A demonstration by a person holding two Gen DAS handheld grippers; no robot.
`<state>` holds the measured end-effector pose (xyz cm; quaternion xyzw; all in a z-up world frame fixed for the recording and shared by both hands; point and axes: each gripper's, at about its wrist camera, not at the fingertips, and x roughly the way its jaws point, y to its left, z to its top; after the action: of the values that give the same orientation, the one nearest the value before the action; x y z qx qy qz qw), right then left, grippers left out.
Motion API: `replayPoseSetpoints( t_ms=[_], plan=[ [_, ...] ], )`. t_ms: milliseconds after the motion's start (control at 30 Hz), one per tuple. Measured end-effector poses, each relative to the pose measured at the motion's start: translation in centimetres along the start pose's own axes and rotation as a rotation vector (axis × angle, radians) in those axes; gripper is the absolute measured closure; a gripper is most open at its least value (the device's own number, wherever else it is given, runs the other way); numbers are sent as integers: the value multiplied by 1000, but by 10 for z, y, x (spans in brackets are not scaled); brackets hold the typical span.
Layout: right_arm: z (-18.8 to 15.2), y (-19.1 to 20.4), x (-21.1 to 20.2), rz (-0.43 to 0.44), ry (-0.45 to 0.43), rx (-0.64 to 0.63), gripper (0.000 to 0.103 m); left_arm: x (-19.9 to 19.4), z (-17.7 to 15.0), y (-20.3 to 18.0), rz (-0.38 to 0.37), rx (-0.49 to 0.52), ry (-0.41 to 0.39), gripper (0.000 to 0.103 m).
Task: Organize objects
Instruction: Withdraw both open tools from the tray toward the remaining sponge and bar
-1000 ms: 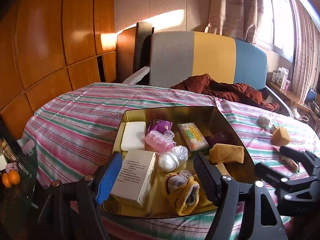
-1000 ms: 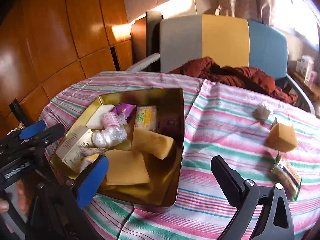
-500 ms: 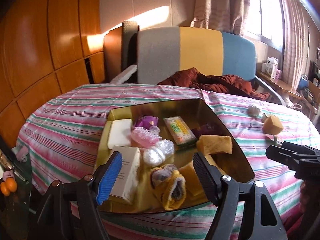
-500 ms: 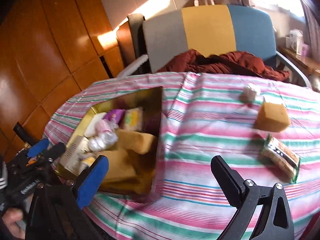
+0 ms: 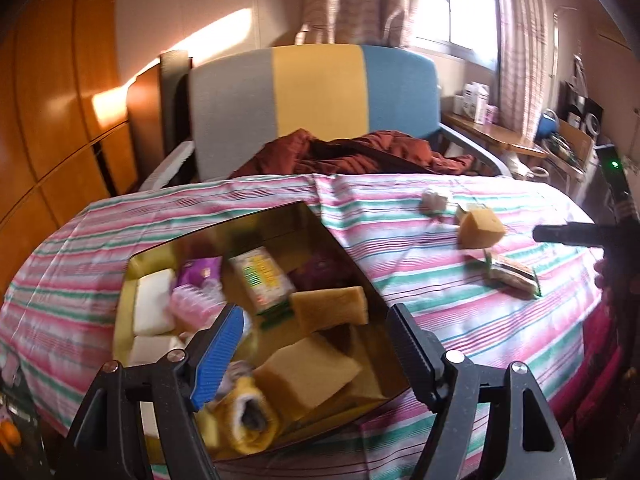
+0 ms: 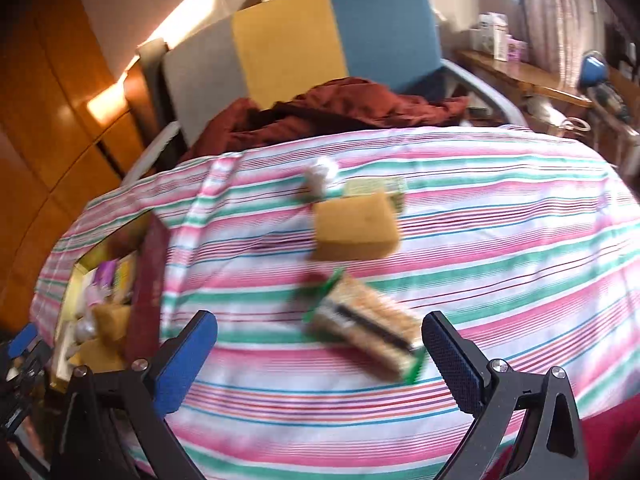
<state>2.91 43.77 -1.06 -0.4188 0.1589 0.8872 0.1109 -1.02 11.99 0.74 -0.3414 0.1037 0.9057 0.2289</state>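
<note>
My left hand-held gripper [image 5: 314, 344] hangs over the near end of the gold tray [image 5: 344, 248], its jaws spread wide and opening, nothing between them. The tray sits at the desk's [image 5: 440, 320] left side on the striped cloth and holds sponges [image 5: 330, 312], a white soap bar [image 5: 152, 306], a pink case [image 5: 196, 306], a green-and-yellow packet [image 5: 262, 280] and a yellow sock [image 5: 248, 416]. My right hand-held gripper [image 6: 320, 354] is also wide and empty, pointing down at a cracker pack [image 6: 366, 330] that lies on the cloth just ahead of its fingertips, not touched. Beyond the pack, toward the desk's far edge, sits a loose sponge [image 6: 354, 226], with a small white wad [image 6: 320, 174] and a flat pale packet [image 6: 374, 188] just behind it. The right view is blurred. A striped chair [image 5: 316, 100] with a rust-red cloth [image 5: 360, 156] stands past the far edge.
</note>
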Motion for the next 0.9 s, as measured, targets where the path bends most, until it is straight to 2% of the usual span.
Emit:
replayPoseSetpoints(
  t_ms=[167, 367, 433, 700, 900],
  plan=[
    [15, -48, 10, -66, 12, 53, 0, 13, 18, -29, -61, 69, 24, 24],
    [12, -99, 21, -113, 10, 254, 0, 43, 38, -64, -116, 122, 103, 23],
    [13, -110, 16, -98, -13, 307, 0, 52, 46, -77, -144, 136, 120, 23],
    [9, -127, 13, -64, 1, 410, 0, 98, 83, -139, -253, 244, 189, 23],
    [7, -128, 10, -22, 2, 422, 0, 147, 99, -173, -264, 290, 253, 22]
  ],
)
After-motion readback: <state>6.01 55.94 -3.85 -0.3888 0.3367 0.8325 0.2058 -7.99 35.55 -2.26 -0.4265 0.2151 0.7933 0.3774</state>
